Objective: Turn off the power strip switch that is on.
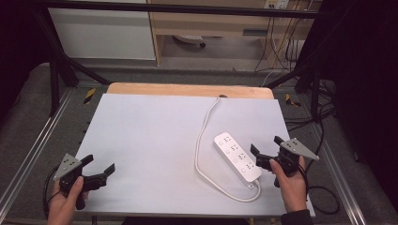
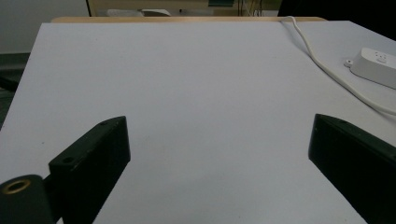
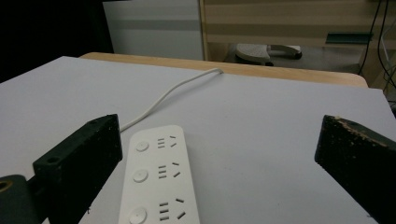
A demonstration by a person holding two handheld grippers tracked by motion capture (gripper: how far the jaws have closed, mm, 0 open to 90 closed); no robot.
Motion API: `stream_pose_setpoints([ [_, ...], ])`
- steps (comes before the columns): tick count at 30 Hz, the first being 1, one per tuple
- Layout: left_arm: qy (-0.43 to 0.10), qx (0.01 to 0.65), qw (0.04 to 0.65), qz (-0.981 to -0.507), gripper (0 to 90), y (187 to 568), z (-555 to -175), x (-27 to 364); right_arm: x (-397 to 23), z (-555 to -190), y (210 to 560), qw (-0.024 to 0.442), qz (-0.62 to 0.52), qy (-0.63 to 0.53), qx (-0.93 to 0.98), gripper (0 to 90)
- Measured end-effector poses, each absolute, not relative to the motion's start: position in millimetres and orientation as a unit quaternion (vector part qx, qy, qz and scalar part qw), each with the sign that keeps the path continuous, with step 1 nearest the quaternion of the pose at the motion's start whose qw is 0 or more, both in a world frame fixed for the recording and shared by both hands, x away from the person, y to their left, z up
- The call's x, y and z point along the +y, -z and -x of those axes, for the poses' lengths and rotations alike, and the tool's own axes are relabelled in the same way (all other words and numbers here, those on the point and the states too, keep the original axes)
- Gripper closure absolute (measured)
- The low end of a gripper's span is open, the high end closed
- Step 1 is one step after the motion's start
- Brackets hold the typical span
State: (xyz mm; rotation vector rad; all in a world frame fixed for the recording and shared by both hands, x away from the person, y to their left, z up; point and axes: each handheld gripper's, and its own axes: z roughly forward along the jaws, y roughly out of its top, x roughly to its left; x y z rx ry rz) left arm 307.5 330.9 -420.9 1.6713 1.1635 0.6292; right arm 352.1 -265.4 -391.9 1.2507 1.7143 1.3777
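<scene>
Power strip (image 3: 156, 179) lies beside the right gripper (image 3: 219, 163)'s spread left finger.

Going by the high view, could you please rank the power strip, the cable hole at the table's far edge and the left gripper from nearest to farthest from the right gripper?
1. Power strip: lies just to the left of the right gripper, by its jaws.
2. Cable hole: at the far edge of the table, where the white cord goes in.
3. Left gripper: across the table, at the near left corner.

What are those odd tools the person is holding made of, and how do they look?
Each claw, left and right, is black with two blocky jaws, topped by a grey three-cornered plate dotted with holes. A black cable trails from each. A dark sleeve cuff shows at the right wrist.
</scene>
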Motion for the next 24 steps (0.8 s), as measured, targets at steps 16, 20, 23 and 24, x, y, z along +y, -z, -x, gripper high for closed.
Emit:
stream_pose_setpoints([
  [16, -0.258, 0.476, 0.485, -0.687, 5.3, 420.9, -307.3, 330.6, -294.2, -368.1, 425.3, 0.322, -0.504, -0.459, 0.658, 5.3],
  [20, -0.258, 0.477, 0.486, -0.686, 5.3, 420.7, -307.2, 330.3, -301.4, -375.8, 439.4, 0.307, -0.531, -0.434, 0.660, 5.3],
  [23, -0.258, 0.476, 0.486, -0.687, 5.3, 420.6, -307.2, 330.3, -303.7, -379.8, 448.5, 0.298, -0.544, -0.408, 0.670, 4.9],
  [24, -0.258, 0.476, 0.486, -0.686, 5.3, 420.7, -307.2, 330.0, -305.1, -381.6, 451.7, 0.293, -0.553, -0.390, 0.675, 4.9],
])
